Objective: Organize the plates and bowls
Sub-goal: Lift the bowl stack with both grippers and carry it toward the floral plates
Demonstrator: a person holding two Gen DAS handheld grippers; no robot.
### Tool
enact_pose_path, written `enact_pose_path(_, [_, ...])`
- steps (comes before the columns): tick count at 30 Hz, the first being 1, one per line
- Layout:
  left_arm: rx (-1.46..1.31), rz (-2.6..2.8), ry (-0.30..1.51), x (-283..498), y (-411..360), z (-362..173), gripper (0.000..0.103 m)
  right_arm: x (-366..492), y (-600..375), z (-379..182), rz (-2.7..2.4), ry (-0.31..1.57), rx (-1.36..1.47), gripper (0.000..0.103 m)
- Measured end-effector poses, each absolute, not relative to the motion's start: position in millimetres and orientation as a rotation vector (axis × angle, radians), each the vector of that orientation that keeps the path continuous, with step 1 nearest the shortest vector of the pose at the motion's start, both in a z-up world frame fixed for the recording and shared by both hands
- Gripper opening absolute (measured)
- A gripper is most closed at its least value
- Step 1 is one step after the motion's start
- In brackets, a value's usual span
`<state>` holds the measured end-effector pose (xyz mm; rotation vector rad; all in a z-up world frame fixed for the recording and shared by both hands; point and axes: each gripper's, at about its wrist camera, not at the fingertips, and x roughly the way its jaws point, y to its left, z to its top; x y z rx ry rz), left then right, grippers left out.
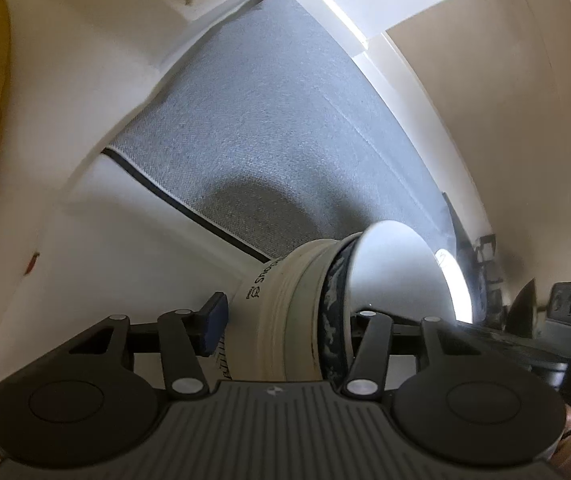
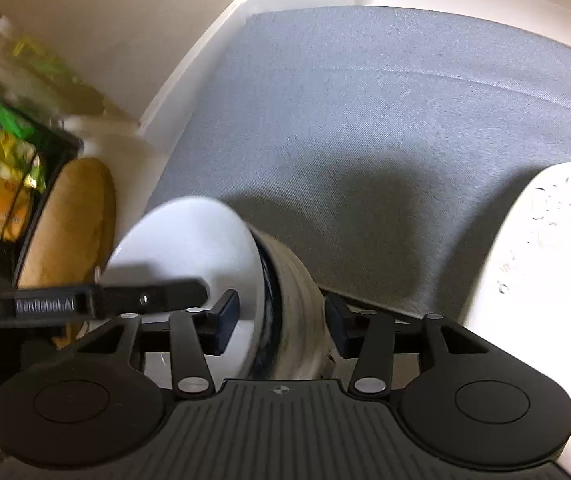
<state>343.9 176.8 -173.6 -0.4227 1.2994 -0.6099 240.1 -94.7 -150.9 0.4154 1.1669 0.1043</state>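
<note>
white and cream crockery, a stack of bowls turned on its side, hangs over the grey shelf liner of what looks like a white cupboard, with both grippers reaching across it. the stack shows a white bowl at one end, a dark marbled rim next to it and a cream printed bowl at the other. the left gripper straddles the stack, one blue pad beside the cream bowl's wall and the other finger hidden behind the white bowl, so i cannot tell whether it really pinches. the right gripper also has its jaws either side of the stack; a sliver of gap seems to show at each pad, though blur leaves its grip unclear too. off to the side of the right wrist view a pale plate lies on the liner, and on the other side stand a wooden board and a black crate of bright packets. the step in hand looks like settling the stack onto the liner. to do it well, keep one firm hold while the other adjusts, tip the stack back onto its base slowly so the nested bowls do not slide apart, and set it down clear of the plate before releasing.
</note>
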Motion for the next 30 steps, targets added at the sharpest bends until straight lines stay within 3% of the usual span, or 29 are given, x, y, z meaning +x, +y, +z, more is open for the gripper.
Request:
enact_pose_path(2, [-0.400, -0.610, 1.297, 345.2, 173.9, -172.9, 0.065, 237.6, -95.1, -151.8, 0.110, 1.178, 0.419, 0.056])
enact_pose_path(5, [-0.373, -0.633, 1.293, 346.5, 169.2, -172.1, 0.068, 237.3, -95.7, -156.3, 0.109, 1.206, 0.442, 0.067])
enact_pose_path(7, [-0.365, -0.661, 1.286, 345.7, 164.2, -171.9, 0.077, 236.6, -94.5, -160.0, 0.125, 1.223, 0.464, 0.070])
enact_pose_path(10, [-0.375, -0.674, 1.270, 343.1, 160.4, -172.7, 0.075, 234.7, -97.5, -168.9, 0.151, 1.239, 0.553, 0.073])
enact_pose_path(14, [-0.431, -0.655, 1.278, 340.7, 173.0, -176.8, 0.064, 230.3, -105.7, -169.6, 0.127, 1.215, 0.616, 0.065])
enact_pose_path(21, [-0.449, -0.639, 1.278, 338.6, 175.6, -172.7, 0.063, 228.2, -107.0, -163.1, 0.087, 1.220, 0.630, 0.056])
enact_pose_path(30, [-0.466, -0.633, 1.247, 344.8, 177.5, -166.3, 0.063, 231.8, -105.6, -156.6, 0.076, 1.213, 0.617, 0.055])
